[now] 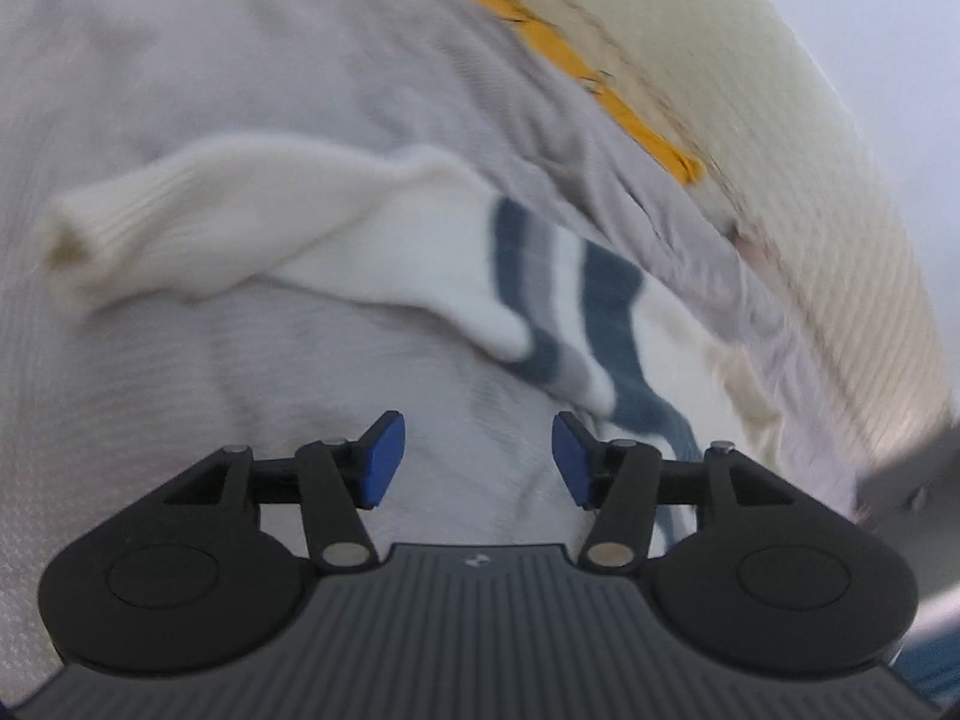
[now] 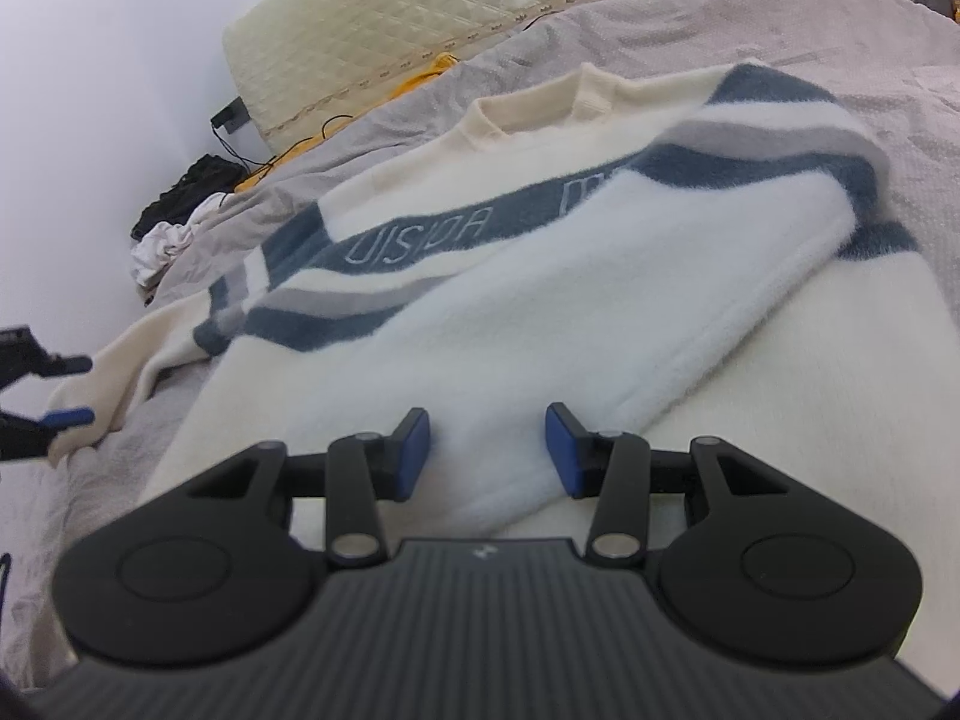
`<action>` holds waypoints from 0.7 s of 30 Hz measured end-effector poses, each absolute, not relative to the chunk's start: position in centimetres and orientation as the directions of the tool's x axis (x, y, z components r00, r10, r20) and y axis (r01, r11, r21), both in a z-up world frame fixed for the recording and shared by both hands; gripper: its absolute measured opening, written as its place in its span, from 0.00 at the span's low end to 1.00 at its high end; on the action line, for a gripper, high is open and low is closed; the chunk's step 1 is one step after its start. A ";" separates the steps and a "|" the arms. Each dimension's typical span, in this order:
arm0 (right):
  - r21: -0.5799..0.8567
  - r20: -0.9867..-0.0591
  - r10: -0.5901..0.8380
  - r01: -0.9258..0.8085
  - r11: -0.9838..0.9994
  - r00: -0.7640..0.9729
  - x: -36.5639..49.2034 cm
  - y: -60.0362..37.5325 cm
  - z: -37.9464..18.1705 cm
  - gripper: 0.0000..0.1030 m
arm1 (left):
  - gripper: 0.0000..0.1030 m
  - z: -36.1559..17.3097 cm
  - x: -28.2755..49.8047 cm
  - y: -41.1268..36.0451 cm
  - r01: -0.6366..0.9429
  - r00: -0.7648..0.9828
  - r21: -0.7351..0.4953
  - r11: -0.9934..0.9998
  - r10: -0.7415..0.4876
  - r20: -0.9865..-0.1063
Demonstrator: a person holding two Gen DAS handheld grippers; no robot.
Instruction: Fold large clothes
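Note:
A white sweater (image 2: 540,276) with blue and grey stripes lies flat on the grey bedspread (image 2: 780,30). Its right sleeve (image 2: 690,300) is folded across the body. My right gripper (image 2: 487,450) is open just above that sleeve's end, and its pads do not press the cloth. The other sleeve (image 1: 270,222) stretches out over the bedspread (image 1: 180,60) and ends in a ribbed cream cuff (image 1: 78,240). In the blurred left wrist view my left gripper (image 1: 478,459) is open over bare bedspread, short of that sleeve. It also shows at the left edge of the right wrist view, left gripper (image 2: 84,390), beside the cuff.
A cream quilted headboard (image 2: 420,6) stands behind the bed, with a yellow strap (image 1: 570,60) along its foot. A heap of dark and white clothes (image 2: 180,210) and a black plug with its cable (image 2: 231,114) sit at the bed's far left corner.

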State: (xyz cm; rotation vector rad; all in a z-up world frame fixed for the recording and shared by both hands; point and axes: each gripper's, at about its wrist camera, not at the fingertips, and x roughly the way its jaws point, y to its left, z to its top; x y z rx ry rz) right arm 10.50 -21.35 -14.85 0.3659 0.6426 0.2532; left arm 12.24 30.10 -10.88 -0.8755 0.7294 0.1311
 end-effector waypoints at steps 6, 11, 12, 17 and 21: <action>0.417 -0.533 0.337 -0.105 0.903 0.776 10.4 -21.5 -14.9 0.44 | 0.60 -15.6 11.3 35.7 -0.457 0.791 -0.767 0.450 -0.189 -0.582; 0.350 -0.541 0.292 -0.105 0.931 0.789 10.4 -20.3 -15.0 0.44 | 0.60 -17.8 11.6 38.1 -0.413 0.854 -0.852 0.321 -0.189 -0.485; 0.332 -0.543 0.282 -0.106 0.937 0.791 10.3 -20.1 -15.0 0.44 | 0.60 -18.0 11.8 38.4 -0.412 0.857 -0.852 0.322 -0.181 -0.483; 0.295 -0.544 0.255 -0.102 0.950 0.800 10.2 -19.7 -15.1 0.44 | 0.60 -19.6 13.6 39.8 -0.481 0.852 -0.839 0.254 -0.092 -0.516; 0.279 -0.542 0.244 -0.101 0.955 0.804 10.2 -19.4 -15.2 0.45 | 0.60 -19.5 14.5 40.7 -0.526 0.844 -0.834 0.167 -0.014 -0.535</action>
